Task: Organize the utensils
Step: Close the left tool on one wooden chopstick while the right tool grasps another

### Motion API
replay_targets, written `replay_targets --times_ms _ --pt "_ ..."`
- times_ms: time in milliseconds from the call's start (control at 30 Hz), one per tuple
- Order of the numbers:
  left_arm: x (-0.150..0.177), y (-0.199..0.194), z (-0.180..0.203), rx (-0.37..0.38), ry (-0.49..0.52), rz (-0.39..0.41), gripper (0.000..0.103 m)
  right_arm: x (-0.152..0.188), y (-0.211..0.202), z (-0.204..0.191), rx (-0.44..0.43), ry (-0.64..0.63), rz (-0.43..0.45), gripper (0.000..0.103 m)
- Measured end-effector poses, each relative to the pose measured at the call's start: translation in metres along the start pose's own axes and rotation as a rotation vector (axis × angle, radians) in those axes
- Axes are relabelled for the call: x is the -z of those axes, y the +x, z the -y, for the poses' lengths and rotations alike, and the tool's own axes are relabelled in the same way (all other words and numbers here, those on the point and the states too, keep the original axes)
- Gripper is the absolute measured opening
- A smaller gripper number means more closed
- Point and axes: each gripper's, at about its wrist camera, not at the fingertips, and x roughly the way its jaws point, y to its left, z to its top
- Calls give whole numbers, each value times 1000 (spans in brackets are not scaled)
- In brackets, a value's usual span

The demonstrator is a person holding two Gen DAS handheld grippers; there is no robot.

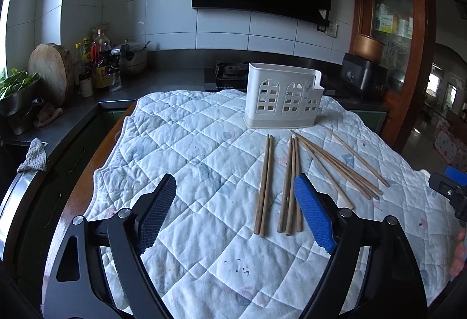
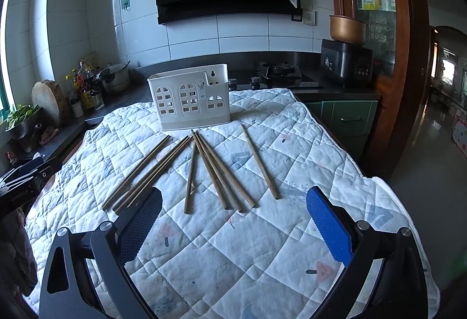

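Several wooden chopsticks (image 1: 292, 184) lie loose on a quilted white cloth (image 1: 189, 161), fanned out in front of a white plastic utensil holder (image 1: 281, 95) that stands upright and looks empty. In the right wrist view the chopsticks (image 2: 216, 170) lie just ahead of the holder (image 2: 189, 98). My left gripper (image 1: 236, 211) is open and empty, hovering low over the cloth with the chopsticks near its right finger. My right gripper (image 2: 233, 228) is open and empty, just short of the chopstick ends. Each gripper shows at the edge of the other's view.
The cloth (image 2: 262, 246) covers a wooden table. Behind it runs a dark counter with bottles (image 1: 99, 62), a round chopping block (image 1: 52, 71), a pot, a gas stove (image 2: 280, 72) and a black rice cooker (image 2: 347, 62). A wooden cabinet (image 1: 394, 27) stands at the right.
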Motion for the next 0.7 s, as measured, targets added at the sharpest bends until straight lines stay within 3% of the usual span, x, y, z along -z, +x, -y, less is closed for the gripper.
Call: replay_targets --times_ms 167,333,400,500,700 --pt "-1 16 4 22 42 -42 64 -1 10 7 -12 12 -17 93" --pt "2 42 8 84 75 -129 52 0 24 14 -25 14 -52 81" --pt "4 54 10 112 82 -164 39 -1 30 17 -31 19 -65 77" --pt "7 72 12 140 90 -214 30 -2 39 21 -34 23 -83 73" --pt "8 98 20 155 133 -266 22 -5 57 28 -45 21 -115 67"
